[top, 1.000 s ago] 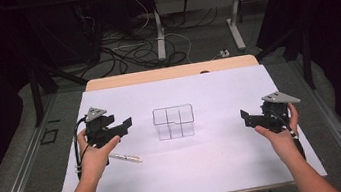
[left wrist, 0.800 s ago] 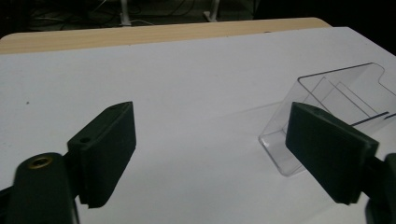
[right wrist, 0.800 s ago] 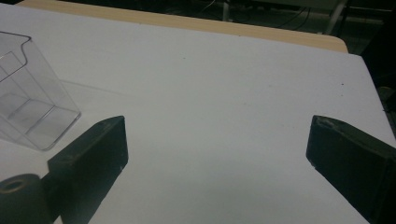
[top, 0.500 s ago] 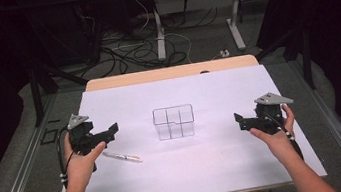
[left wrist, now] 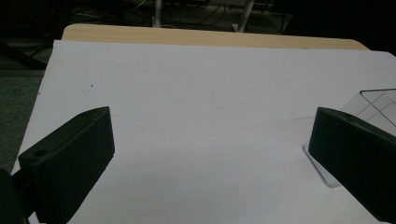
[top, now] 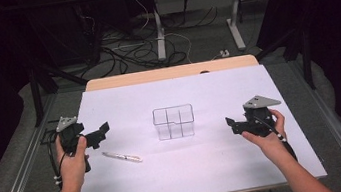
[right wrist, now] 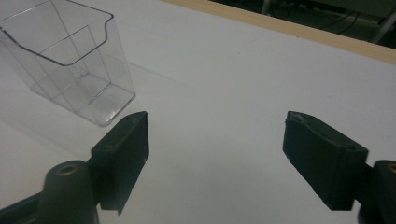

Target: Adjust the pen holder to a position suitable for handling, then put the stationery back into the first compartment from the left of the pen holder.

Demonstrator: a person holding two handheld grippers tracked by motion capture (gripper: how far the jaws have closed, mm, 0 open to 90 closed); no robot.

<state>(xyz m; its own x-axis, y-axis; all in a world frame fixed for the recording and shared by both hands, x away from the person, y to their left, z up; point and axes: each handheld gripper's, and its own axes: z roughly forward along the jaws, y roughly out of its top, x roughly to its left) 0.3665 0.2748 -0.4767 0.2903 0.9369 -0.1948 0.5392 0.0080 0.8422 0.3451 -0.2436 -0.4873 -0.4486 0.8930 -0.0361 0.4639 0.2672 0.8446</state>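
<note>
The pen lies just right of the left gripper, long axis pointing away from it toward the right. Its jaws gape wide, empty; the right gripper, jaws just narrowing on nothing, sits well farther off.

Black claws carry grey three-cornered plates and trailing cables.

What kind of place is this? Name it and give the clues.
Probably a lab recording bench: black curtains around it, loose cables on the floor, and a white-covered table holding a clear box and pen.
</note>
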